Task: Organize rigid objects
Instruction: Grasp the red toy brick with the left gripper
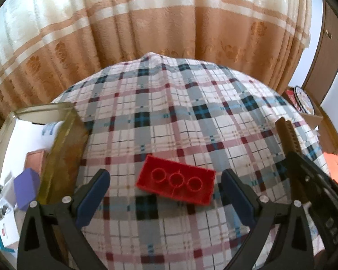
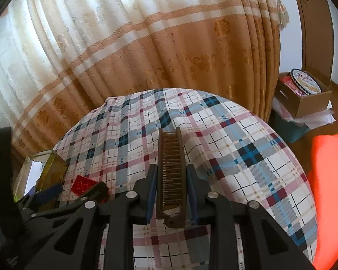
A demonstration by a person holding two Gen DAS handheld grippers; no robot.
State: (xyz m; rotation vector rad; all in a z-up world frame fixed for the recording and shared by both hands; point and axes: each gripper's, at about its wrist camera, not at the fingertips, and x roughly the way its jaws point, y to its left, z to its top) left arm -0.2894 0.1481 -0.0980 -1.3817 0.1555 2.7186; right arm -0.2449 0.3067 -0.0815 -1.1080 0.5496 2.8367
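**Comb pinched, red brick waiting between open jaws**

At the far left stands a clear box (image 1: 63, 135) on the plaid cloth (image 1: 169, 117), already holding a purple block (image 1: 26, 187) and other small pieces; it looks like the place for sorted things. Just right of it, the left gripper (image 1: 165, 199) is spread wide, its blue pads (image 1: 91, 199) apart on either side of a red brick (image 1: 175, 181) and not touching it. To take the brick well, I would lower the jaws until the pads flank its short ends, then squeeze squarely so it cannot twist out.

The brick lies flat on the cloth, underside up, showing three round tubes inside a thin-walled hollow.

Further right, the right gripper (image 2: 171, 191) is pressed together on a brown folding comb (image 2: 170, 168), held by its sides, teeth upward, pointing away over the cloth. It should be carried level to the box.
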